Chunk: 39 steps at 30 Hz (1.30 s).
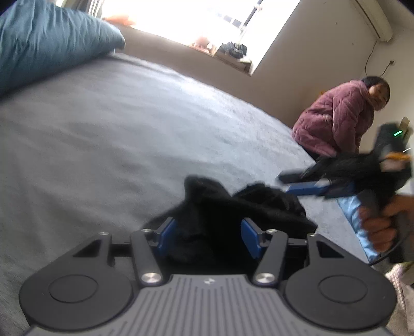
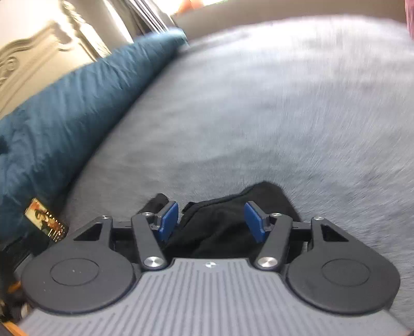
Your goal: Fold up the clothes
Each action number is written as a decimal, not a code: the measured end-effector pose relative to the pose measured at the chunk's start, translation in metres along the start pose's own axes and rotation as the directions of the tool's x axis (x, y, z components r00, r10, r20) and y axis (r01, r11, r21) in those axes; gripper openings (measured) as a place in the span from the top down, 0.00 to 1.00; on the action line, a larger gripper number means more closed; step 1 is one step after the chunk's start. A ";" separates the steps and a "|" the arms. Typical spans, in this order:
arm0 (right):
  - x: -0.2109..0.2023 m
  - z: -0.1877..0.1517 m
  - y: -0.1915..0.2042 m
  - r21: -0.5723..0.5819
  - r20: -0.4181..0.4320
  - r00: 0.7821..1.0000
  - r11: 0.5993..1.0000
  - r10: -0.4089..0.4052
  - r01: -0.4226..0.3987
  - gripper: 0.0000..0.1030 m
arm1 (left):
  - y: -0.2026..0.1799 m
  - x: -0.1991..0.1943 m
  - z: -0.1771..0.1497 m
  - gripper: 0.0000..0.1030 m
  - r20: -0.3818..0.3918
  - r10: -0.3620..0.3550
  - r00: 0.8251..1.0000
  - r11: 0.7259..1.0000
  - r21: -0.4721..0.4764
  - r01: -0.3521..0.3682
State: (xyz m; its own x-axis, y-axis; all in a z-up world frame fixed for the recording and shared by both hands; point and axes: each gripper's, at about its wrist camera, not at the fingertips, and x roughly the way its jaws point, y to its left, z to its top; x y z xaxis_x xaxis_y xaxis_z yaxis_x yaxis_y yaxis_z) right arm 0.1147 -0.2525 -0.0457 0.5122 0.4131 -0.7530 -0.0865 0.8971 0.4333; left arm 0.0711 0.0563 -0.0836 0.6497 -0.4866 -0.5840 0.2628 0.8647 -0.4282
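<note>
A black fuzzy garment point(image 1: 233, 206) lies bunched on the grey bed point(image 1: 129, 129). My left gripper point(image 1: 208, 237) is open, its blue pads point(image 1: 168, 232) wide apart, with the black cloth lying between them. My right gripper point(image 2: 211, 222) is also open, with black cloth point(image 2: 227, 219) between its blue pads point(image 2: 169, 219). In the left wrist view the right gripper point(image 1: 297, 181) shows at the right, held by a hand, with black cloth draped over it.
A teal duvet point(image 1: 44, 41) is piled along the head of the bed and shows in the right wrist view point(image 2: 64, 116). A person in a pink jacket point(image 1: 336, 121) sits at the bed's far corner. A window point(image 1: 194, 20) is behind.
</note>
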 end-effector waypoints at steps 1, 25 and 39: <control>0.012 -0.001 0.002 0.014 -0.020 1.000 1.000 -0.014 0.014 0.45 | 0.001 -0.002 0.003 0.41 0.014 -0.002 1.000 1.000 -0.002 0.002; -0.112 0.023 -0.025 0.080 0.554 0.825 0.980 0.108 -0.182 0.97 | -0.012 0.069 0.125 0.96 0.095 -0.108 0.990 0.969 -0.212 0.126; -0.182 0.006 -0.109 0.199 0.704 0.710 0.952 0.026 -0.232 0.97 | 0.002 -0.052 0.104 0.97 0.274 0.120 0.954 0.984 -0.161 -0.077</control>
State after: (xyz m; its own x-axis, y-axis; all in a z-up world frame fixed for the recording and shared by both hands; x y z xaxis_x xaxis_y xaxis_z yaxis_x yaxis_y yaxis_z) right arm 0.0357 -0.4268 0.0467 0.9629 0.2059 -0.1745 -0.0311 0.7267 0.6862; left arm 0.1120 0.0965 0.0170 0.8468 -0.3266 -0.4199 0.0931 0.8682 -0.4874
